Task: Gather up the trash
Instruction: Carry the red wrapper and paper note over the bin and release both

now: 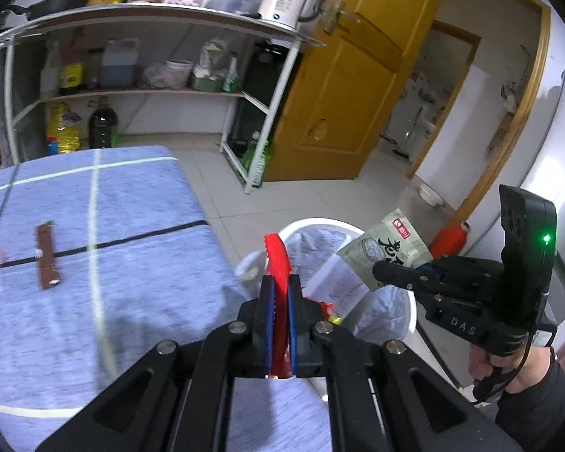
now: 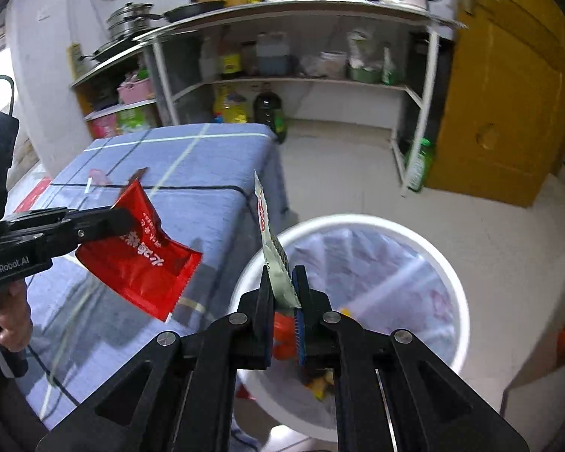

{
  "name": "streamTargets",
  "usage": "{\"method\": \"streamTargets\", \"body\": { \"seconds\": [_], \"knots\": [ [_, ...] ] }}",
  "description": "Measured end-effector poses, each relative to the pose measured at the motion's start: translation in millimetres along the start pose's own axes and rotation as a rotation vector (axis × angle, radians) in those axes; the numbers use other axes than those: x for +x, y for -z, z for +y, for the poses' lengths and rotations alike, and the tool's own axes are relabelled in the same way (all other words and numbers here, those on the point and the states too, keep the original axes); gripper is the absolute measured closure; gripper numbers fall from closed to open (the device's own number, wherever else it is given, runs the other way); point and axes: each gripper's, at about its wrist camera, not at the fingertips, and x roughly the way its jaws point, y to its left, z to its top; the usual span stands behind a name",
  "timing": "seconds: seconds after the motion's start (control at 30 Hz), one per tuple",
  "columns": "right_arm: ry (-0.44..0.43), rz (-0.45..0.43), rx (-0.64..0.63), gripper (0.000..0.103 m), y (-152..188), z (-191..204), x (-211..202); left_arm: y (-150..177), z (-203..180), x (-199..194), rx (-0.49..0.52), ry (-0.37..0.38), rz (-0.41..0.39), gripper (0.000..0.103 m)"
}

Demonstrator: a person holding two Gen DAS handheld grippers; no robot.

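A red packet (image 2: 139,260) with white lettering. A pale green packet (image 1: 386,250) with black characters and a small red logo. A white bin (image 2: 361,226) with a translucent bluish liner. A blue cloth (image 1: 105,263) crossed by white and black lines, with a brown strip (image 1: 48,255) on it. A yellow-brown door (image 1: 342,86). Black grippers with blue pads (image 1: 269,324).

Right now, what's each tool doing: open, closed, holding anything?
Left tool: closed on the red packet.
Right tool: closed on the pale green packet.
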Motion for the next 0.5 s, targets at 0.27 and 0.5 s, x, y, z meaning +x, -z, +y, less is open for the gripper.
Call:
{"method": "streamTargets", "body": {
  "seconds": [0.27, 0.5],
  "knots": [
    [0.026, 0.088, 0.073, 0.094, 16.7, -37.9, 14.1, -5.7, -34.4, 46.6, 0.021, 0.046, 0.049, 0.096],
    [0.055, 0.111, 0.086, 0.087, 27.7, -54.0, 18.6, 1.5, -50.9, 80.1, 0.038, 0.065, 0.1, 0.096]
  ]
}}
